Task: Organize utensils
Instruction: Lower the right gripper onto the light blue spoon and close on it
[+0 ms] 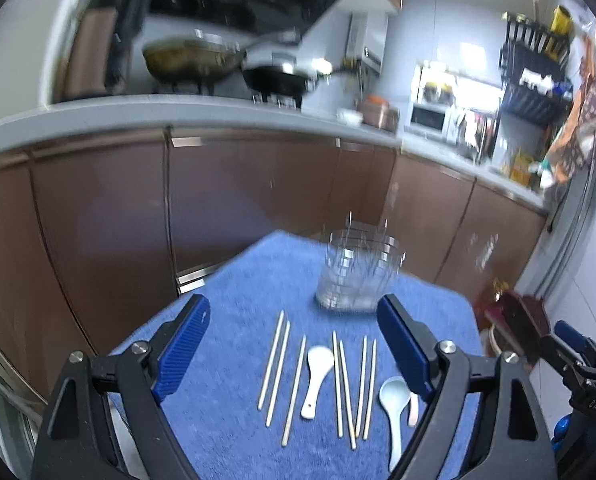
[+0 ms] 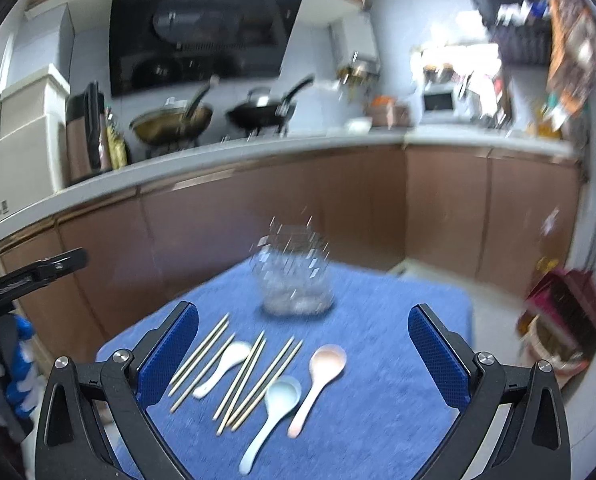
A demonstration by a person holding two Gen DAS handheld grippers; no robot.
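Observation:
Several pale wooden chopsticks [image 1: 275,364] [image 2: 239,376] lie in a row on a blue towel [image 1: 237,312] [image 2: 378,380]. Among them lie a white spoon [image 1: 316,374] [image 2: 223,366], a light blue spoon [image 1: 394,404] [image 2: 271,414] and a pink spoon [image 2: 318,380], the pink one mostly hidden in the left wrist view [image 1: 414,410]. A clear faceted glass cup [image 1: 358,270] [image 2: 293,276] stands upright behind them. My left gripper [image 1: 293,344] and my right gripper [image 2: 304,352] are both open and empty above the utensils.
The towel covers a small table in a kitchen. Brown cabinets [image 1: 237,200] and a counter with a wok [image 2: 171,122] and a pan [image 2: 261,114] stand behind. A dark red box [image 2: 562,312] sits on the floor to the right.

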